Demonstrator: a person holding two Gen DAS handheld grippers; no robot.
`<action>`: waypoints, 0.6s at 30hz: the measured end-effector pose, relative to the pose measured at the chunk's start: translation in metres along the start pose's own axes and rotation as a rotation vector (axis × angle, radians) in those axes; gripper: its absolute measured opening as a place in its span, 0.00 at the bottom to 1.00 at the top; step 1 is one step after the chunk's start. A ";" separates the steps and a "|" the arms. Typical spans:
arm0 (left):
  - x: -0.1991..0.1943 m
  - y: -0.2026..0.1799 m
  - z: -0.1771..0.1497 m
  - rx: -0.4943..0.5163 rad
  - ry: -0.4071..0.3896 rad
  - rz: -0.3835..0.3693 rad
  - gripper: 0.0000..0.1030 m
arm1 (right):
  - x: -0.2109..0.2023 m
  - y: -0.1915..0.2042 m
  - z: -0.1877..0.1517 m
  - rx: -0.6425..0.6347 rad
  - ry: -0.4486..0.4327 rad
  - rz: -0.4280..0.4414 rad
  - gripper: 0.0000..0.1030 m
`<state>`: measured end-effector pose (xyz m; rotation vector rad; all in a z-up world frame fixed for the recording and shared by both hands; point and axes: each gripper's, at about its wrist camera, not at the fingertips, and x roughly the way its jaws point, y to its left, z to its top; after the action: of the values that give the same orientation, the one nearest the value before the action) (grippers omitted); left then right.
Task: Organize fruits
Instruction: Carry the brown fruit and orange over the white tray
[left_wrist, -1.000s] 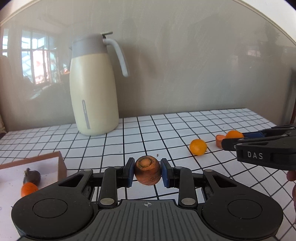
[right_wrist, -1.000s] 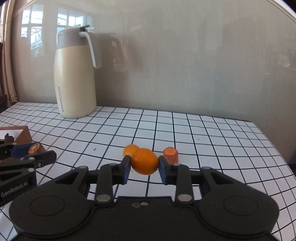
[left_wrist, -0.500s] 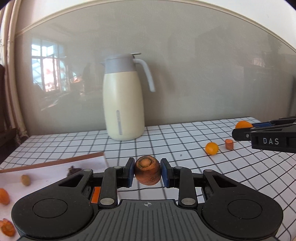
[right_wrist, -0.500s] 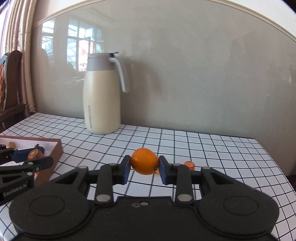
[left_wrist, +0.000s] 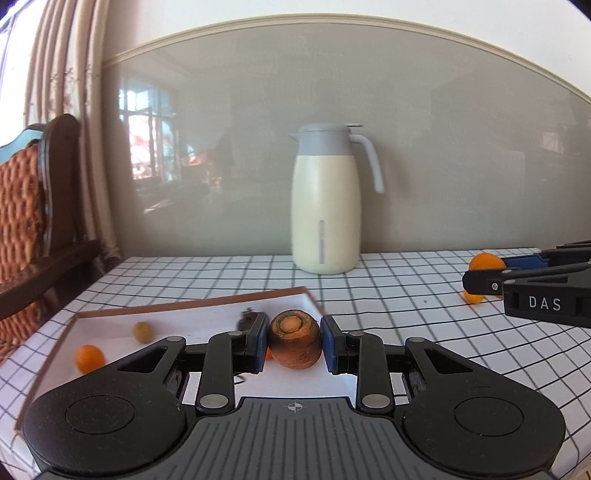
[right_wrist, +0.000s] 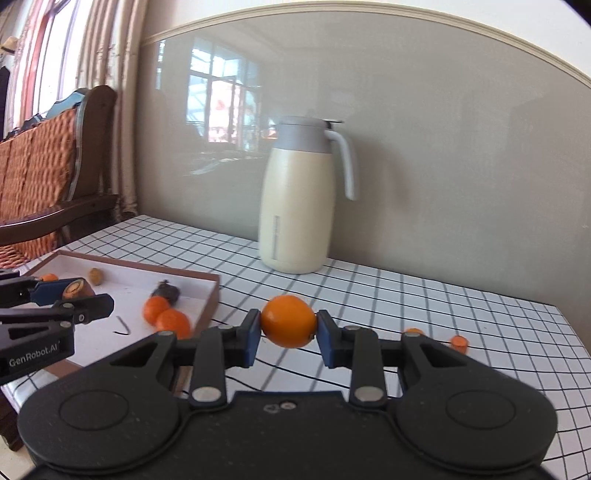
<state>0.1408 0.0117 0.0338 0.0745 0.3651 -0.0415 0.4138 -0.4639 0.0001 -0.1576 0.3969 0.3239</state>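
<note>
My left gripper (left_wrist: 294, 345) is shut on a carrot stub (left_wrist: 294, 344) and holds it over the right part of a brown-rimmed white tray (left_wrist: 192, 304). It also shows in the right wrist view (right_wrist: 72, 297). My right gripper (right_wrist: 288, 326) is shut on a small orange (right_wrist: 288, 321), above the table just right of the tray (right_wrist: 212, 295). In the left wrist view the right gripper (left_wrist: 480, 271) appears at the far right with the orange (left_wrist: 487, 261). The tray holds small oranges (right_wrist: 166, 317), a greenish fruit (left_wrist: 142, 331) and a dark piece (right_wrist: 166, 291).
A cream thermos jug (left_wrist: 325, 199) stands at the back of the checked tablecloth (left_wrist: 388, 295) by the grey wall. A small orange (right_wrist: 413, 331) and a carrot slice (right_wrist: 459, 341) lie on the table to the right. A wooden chair (left_wrist: 37, 229) stands at the left.
Both grippers have pulled back and swung left with their loads. The left one now holds the carrot stub over the tray; the right one has lifted the orange away from the loose pieces.
</note>
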 end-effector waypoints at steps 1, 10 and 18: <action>-0.001 0.005 -0.001 -0.002 0.000 0.010 0.29 | 0.001 0.005 0.001 -0.006 0.001 0.009 0.23; -0.011 0.046 -0.007 -0.031 -0.001 0.080 0.29 | 0.006 0.047 0.009 -0.054 -0.020 0.090 0.23; -0.020 0.069 -0.009 -0.055 -0.011 0.124 0.29 | 0.013 0.074 0.015 -0.076 -0.027 0.138 0.23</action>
<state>0.1227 0.0815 0.0373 0.0428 0.3498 0.0903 0.4049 -0.3884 0.0019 -0.2004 0.3697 0.4774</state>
